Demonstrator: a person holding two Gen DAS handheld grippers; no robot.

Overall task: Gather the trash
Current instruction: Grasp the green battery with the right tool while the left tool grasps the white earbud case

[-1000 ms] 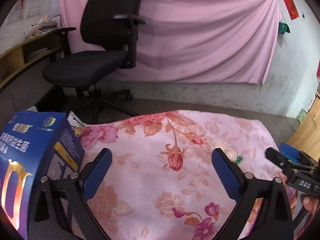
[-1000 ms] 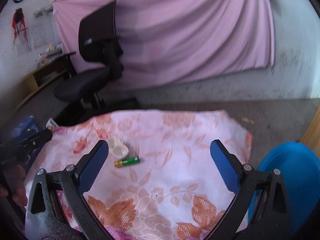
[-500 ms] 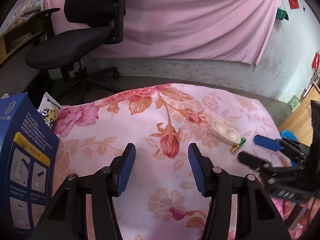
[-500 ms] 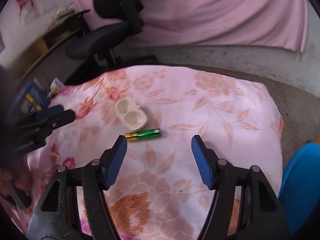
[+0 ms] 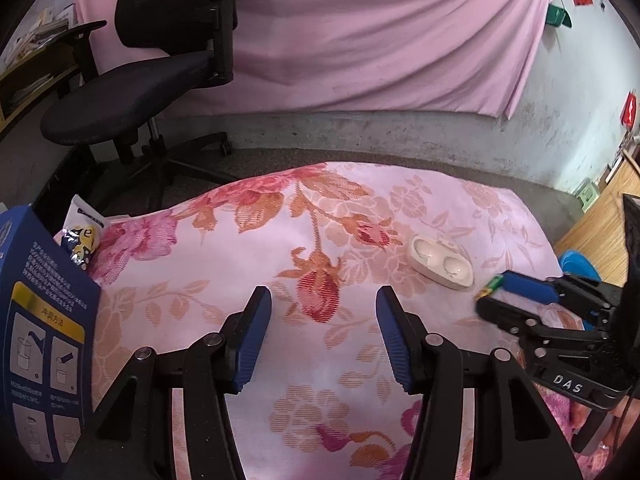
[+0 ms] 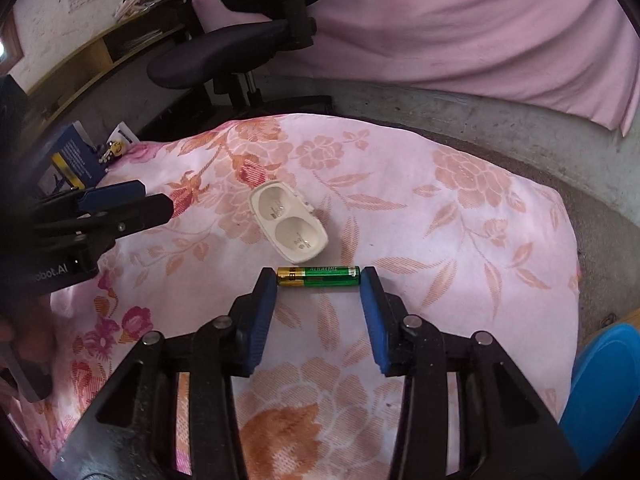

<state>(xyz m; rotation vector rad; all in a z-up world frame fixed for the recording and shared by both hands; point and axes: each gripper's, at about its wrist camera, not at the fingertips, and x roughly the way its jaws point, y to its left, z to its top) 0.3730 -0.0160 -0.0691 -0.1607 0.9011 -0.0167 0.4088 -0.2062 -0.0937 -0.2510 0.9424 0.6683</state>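
Note:
A green and gold battery (image 6: 319,275) lies on the pink floral cloth (image 6: 440,216), crosswise between the tips of my right gripper (image 6: 319,280), which is open around it with a blue pad near each end. A white two-cup plastic case (image 6: 289,231) lies just beyond the battery; it also shows in the left wrist view (image 5: 441,261). My left gripper (image 5: 320,304) is open and empty above the cloth (image 5: 224,264), left of the case. The right gripper (image 5: 520,296) shows in the left wrist view, hiding most of the battery (image 5: 493,283).
A blue carton (image 5: 40,320) stands at the cloth's left edge with a snack wrapper (image 5: 82,232) behind it. A black office chair (image 5: 160,80) stands behind on the left. A blue bin (image 6: 604,392) sits at the right. A pink curtain (image 5: 360,32) covers the back wall.
My right gripper has moved forward and down to the battery and narrowed around it. My left gripper has narrowed and stayed over the cloth.

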